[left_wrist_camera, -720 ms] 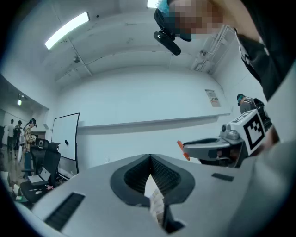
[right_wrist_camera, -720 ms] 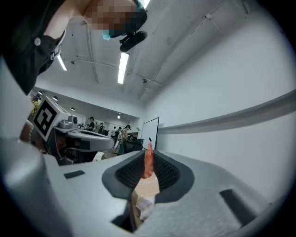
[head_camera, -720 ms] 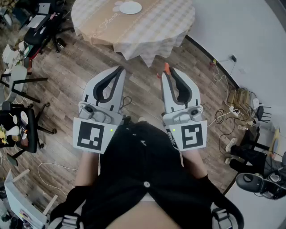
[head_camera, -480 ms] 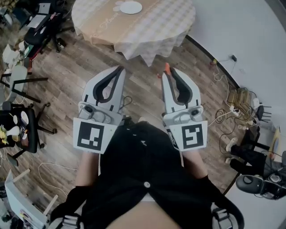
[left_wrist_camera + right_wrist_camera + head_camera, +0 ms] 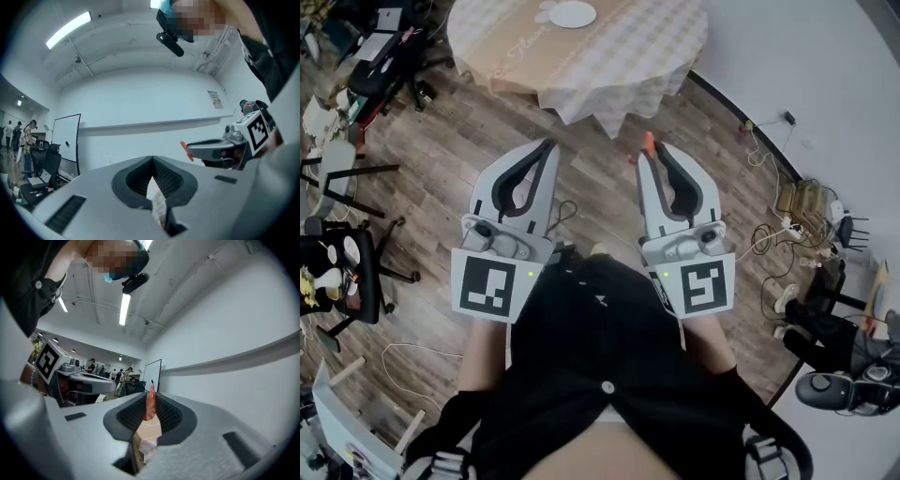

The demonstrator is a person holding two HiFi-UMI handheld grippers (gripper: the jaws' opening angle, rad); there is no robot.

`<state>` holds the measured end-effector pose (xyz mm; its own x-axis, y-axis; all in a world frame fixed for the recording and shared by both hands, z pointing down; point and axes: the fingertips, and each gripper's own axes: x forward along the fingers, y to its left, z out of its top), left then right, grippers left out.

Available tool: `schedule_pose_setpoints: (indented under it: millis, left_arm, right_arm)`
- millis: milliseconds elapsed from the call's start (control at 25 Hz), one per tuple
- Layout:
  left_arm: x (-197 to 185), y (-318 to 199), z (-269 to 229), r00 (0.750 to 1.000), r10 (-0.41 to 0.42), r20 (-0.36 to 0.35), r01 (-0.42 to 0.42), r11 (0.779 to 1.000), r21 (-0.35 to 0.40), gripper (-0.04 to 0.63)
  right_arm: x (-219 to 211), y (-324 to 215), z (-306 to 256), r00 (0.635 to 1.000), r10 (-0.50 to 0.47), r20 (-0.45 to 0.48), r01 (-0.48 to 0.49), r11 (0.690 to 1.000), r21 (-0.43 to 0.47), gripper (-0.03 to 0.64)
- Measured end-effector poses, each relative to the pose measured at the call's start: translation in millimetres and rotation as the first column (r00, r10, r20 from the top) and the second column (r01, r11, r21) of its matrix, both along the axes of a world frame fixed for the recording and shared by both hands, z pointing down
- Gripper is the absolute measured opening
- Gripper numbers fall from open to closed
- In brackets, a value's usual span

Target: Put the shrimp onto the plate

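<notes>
A white plate [image 5: 573, 14] sits at the far side of a round table [image 5: 619, 56] with a checked cloth, well ahead of both grippers. An orange shrimp [image 5: 649, 141] sticks out of the tips of my right gripper [image 5: 647, 148], which is shut on it. The same shrimp [image 5: 150, 405] stands between the dark pads in the right gripper view. Level with the right gripper and to its left, my left gripper [image 5: 551, 143] is shut with nothing in it, its jaws [image 5: 152, 158] closed. Both grippers are held close to the person's body, over the wooden floor.
Office chairs [image 5: 342, 272] and cluttered stands crowd the left side of the room. Cables and a power strip [image 5: 787, 230] lie along the white wall at the right. Bare wooden floor [image 5: 600, 187] lies between the grippers and the table.
</notes>
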<state>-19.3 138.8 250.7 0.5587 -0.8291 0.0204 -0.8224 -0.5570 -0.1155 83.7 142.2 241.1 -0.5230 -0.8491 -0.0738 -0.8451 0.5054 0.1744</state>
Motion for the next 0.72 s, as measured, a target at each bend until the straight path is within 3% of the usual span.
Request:
schedule_pose_setpoints:
  millis: [720]
  left_arm:
    - [-21.3,1.0,0.8,0.998,0.062,0.000,-0.062,0.998,0.016,0.003]
  right_arm:
    - [-20.4,5.1,-2.3,0.997,0.067,-0.034,-0.066,0.997,0.035,0.044]
